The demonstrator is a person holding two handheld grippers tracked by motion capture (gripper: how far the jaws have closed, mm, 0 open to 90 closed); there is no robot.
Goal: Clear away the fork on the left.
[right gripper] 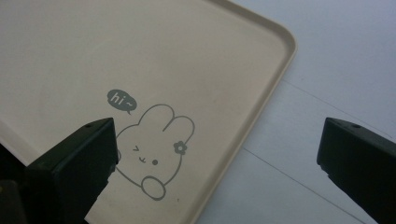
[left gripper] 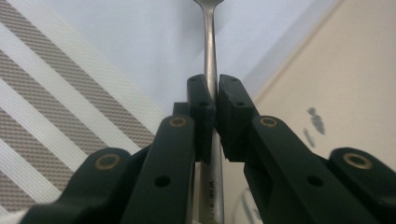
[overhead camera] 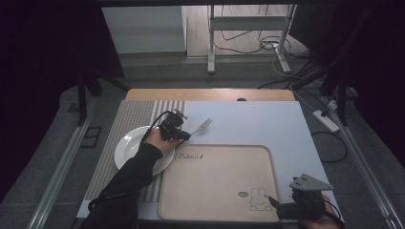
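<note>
While the left tongs (left gripper: pixel 214 100) clamp a slim steel fork (left gripper: pixel 208 42), the right tongs (right gripper: pixel 217 154) gape above a smooth beige tray (right gripper: pixel 261 79).

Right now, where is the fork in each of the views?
High view: fork left of centre, above the tray's top left corner, handle in the left tongs.
Left gripper view: upright in the centre, handle clamped.
Right gripper view: not in it.
Shared landmark: beige tray.

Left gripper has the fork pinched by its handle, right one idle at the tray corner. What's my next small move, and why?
Probably carry the fork toward the tray or plate. The left gripper is clamped on its handle, tines pointing away over the mat, while the right gripper waits open above the tray's rabbit corner.
</note>
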